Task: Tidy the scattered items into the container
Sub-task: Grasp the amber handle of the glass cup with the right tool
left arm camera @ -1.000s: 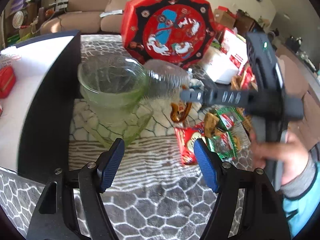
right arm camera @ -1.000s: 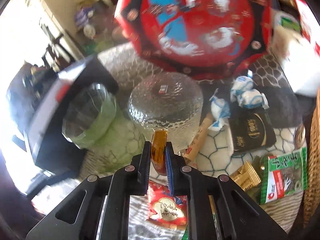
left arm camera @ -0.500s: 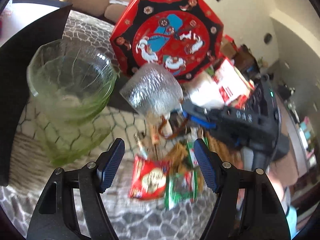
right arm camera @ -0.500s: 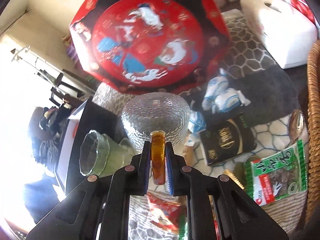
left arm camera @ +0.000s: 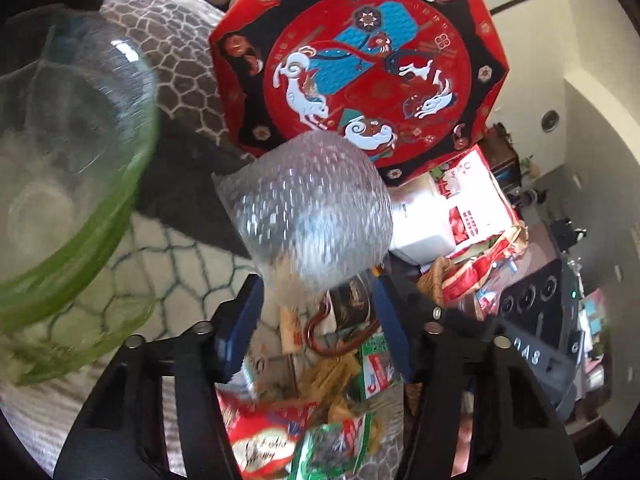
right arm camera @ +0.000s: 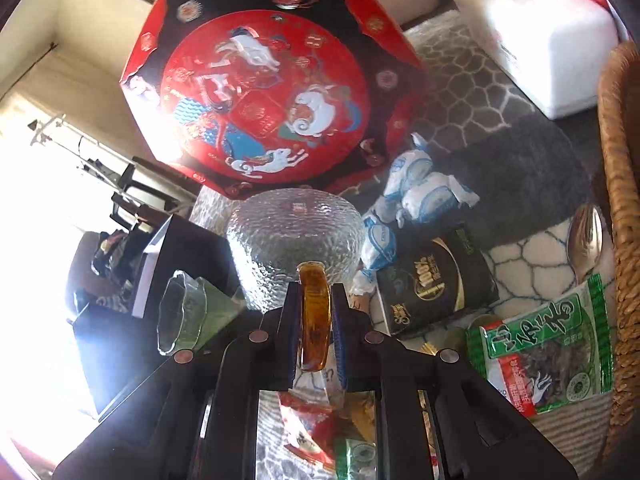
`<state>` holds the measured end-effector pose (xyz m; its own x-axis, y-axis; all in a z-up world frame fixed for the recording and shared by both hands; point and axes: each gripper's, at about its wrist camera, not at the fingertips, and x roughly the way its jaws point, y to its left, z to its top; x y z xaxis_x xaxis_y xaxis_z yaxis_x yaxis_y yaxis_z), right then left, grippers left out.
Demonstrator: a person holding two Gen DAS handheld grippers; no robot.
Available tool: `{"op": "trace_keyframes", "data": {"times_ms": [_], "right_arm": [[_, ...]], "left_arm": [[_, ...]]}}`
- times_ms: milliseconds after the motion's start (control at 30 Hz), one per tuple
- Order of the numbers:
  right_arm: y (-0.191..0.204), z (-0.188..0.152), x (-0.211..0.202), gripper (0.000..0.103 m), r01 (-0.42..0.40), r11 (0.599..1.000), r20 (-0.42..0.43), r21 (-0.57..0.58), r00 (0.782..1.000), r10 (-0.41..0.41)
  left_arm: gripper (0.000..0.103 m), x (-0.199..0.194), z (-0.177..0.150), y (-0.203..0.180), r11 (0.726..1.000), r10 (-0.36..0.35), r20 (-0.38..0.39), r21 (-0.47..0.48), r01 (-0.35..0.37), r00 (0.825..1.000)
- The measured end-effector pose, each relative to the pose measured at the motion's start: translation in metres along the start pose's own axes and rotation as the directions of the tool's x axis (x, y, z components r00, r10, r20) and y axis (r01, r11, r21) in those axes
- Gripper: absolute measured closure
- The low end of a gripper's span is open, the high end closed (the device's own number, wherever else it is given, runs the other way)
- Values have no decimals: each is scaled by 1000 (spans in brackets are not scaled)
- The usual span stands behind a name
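Observation:
A clear textured glass cup (right arm camera: 296,236) hangs over the patterned cloth, held by its amber handle (right arm camera: 315,320), on which my right gripper (right arm camera: 316,300) is shut. In the left wrist view the same cup (left arm camera: 308,208) sits between the blue fingertips (left arm camera: 240,320) of my left gripper (left arm camera: 314,300), whose jaws are closing beside it. I cannot tell whether the pads touch the glass. Several snack packets lie below: red (left arm camera: 260,440), green (left arm camera: 332,448), another green (right arm camera: 544,344), black (right arm camera: 436,284). White-blue wrapped candies (right arm camera: 420,192) lie behind.
A green glass bowl (left arm camera: 80,160) stands close on the left. A red octagonal box (left arm camera: 360,60) leans behind the cup. A wicker basket (right arm camera: 620,200), a spoon (right arm camera: 586,236) and a white tissue box (right arm camera: 536,32) are on the right.
My left gripper has rolled and come in toward the cup, and its jaws have narrowed around it. My right gripper has rolled a little and still grips the amber handle.

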<state>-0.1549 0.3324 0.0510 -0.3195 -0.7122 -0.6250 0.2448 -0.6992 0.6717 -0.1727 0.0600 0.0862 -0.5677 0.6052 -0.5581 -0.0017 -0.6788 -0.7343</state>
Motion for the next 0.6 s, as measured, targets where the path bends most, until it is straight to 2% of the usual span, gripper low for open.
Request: {"op": "trace_keyframes", "data": {"times_ms": [100, 133, 167, 233, 367, 400, 533, 600], "right_arm": [[-8, 0, 0, 88, 1, 1000, -2, 16, 1000, -1], [-10, 0, 1, 88, -2, 1000, -4, 25, 1000, 2], [-12, -1, 1, 88, -5, 1000, -5, 31, 1000, 6], [-15, -1, 2, 88, 4, 999, -11, 36, 1000, -4], [-23, -2, 8, 88, 21, 998, -27, 51, 999, -20], [-24, -3, 10, 88, 22, 999, -31, 47, 999, -20], [-26, -4, 16, 88, 21, 999, -44, 44, 999, -19], [-27, -3, 18, 88, 23, 999, -47, 45, 999, -21]], "left_arm": [[51, 10, 8, 3, 999, -15, 22, -36, 16, 1000], [54, 12, 9, 1, 999, -16, 27, -34, 17, 1000], [58, 14, 11, -1, 1000, -20, 32, -23, 21, 999], [76, 18, 13, -9, 1000, -28, 45, 6, 28, 999], [92, 24, 17, -10, 999, -41, 57, 3, 40, 998], [91, 27, 18, -10, 999, -46, 53, -2, 47, 998], [69, 42, 22, -7, 999, -29, 40, -27, 30, 999], [64, 48, 24, -5, 999, -21, 45, -39, 22, 999]]}}
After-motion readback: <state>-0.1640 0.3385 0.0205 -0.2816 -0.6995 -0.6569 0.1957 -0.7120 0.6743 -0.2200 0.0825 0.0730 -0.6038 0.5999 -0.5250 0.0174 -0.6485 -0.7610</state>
